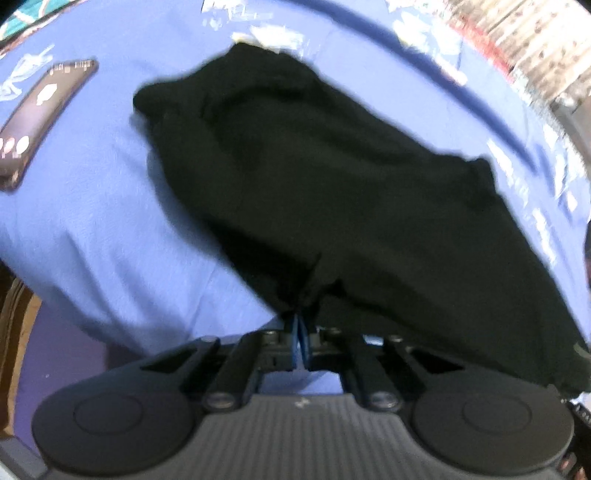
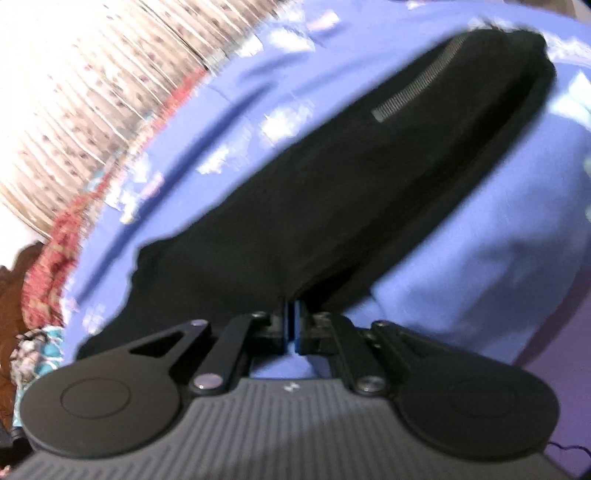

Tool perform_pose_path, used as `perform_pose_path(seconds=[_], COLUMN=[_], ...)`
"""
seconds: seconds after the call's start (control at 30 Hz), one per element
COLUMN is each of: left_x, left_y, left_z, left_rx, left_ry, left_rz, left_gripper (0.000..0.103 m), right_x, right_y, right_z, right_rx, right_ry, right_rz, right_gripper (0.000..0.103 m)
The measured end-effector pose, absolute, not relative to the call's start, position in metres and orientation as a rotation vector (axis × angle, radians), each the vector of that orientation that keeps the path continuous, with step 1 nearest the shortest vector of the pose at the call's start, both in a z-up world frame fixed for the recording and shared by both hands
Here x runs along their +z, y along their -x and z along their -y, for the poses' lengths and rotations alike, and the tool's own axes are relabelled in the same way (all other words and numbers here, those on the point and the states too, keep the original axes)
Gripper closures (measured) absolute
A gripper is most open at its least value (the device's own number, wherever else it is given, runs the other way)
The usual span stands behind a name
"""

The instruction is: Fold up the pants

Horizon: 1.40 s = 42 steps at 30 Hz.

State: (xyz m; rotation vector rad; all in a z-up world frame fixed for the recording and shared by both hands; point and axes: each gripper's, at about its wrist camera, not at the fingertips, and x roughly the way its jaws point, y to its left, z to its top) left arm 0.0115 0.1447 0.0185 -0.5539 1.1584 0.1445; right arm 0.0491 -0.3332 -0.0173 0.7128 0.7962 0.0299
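Note:
Black pants (image 1: pixel 332 177) lie on a blue bedsheet (image 1: pixel 92 229), partly lifted at the near edge. My left gripper (image 1: pixel 300 321) is shut on the pants' near edge, the cloth bunched between its blue pads. In the right wrist view the pants (image 2: pixel 332 177) stretch away to the upper right, with a grey ribbed strip (image 2: pixel 413 88) near the far end. My right gripper (image 2: pixel 291 310) is shut on the near edge of the pants. Both views are blurred by motion.
A phone (image 1: pixel 40 114) lies on the sheet at the left. White printed patterns dot the sheet's far part (image 1: pixel 273 33). A patterned curtain or wall (image 2: pixel 74 92) and a red patterned cloth (image 2: pixel 55 251) border the bed. The bed edge drops off at the lower left (image 1: pixel 22 314).

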Motion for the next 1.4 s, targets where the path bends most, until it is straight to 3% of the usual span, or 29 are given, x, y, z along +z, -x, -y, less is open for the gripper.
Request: perform_pose_path(seconds=[0.13, 0.43, 0.67, 0.83, 0.97, 1.0, 1.03, 1.2, 1.3, 1.4], left_x=[0.028, 0.084, 0.071, 0.047, 0.035, 0.032, 0.03, 0.025, 0.023, 0.026], left_y=[-0.009, -0.022, -0.07, -0.081, -0.079, -0.079, -0.079, -0.081, -0.082, -0.08], left_z=[-0.136, -0.078, -0.009, 0.031, 0.05, 0.054, 0.058, 0.067, 0.068, 0.069], left_rx=[0.105, -0.172, -0.268, -0.292, -0.299, -0.297, -0.292, -0.277, -0.273, -0.286], left_ry=[0.535, 0.428, 0.34, 0.274, 0.226, 0.215, 0.207, 0.184, 0.16, 0.156], left_rz=[-1.139, -0.983, -1.052, -1.128, -1.175, -1.184, -1.194, -1.208, -1.215, -1.211], left_gripper=[0.099, 0.092, 0.092, 0.092, 0.092, 0.092, 0.092, 0.092, 0.092, 0.086], right_x=[-0.025, -0.009, 0.002, -0.005, -0.008, -0.009, -0.011, -0.002, -0.021, -0.027], right_y=[-0.051, -0.019, -0.014, -0.03, -0.046, -0.052, -0.048, -0.037, -0.037, -0.017], right_z=[0.343, 0.407, 0.465, 0.492, 0.502, 0.504, 0.508, 0.516, 0.52, 0.528], right_rx=[0.047, -0.071, -0.226, -0.262, -0.25, -0.24, -0.233, -0.302, -0.317, -0.277], right_ry=[-0.798, -0.875, -0.872, -0.924, -0.912, -0.904, -0.898, -0.825, -0.851, -0.96], right_rz=[-0.814, -0.645, -0.513, -0.482, -0.487, -0.502, -0.515, -0.457, -0.526, -0.439], right_gripper=[0.093, 0.089, 0.085, 0.07, 0.07, 0.077, 0.099, 0.099, 0.098, 0.087])
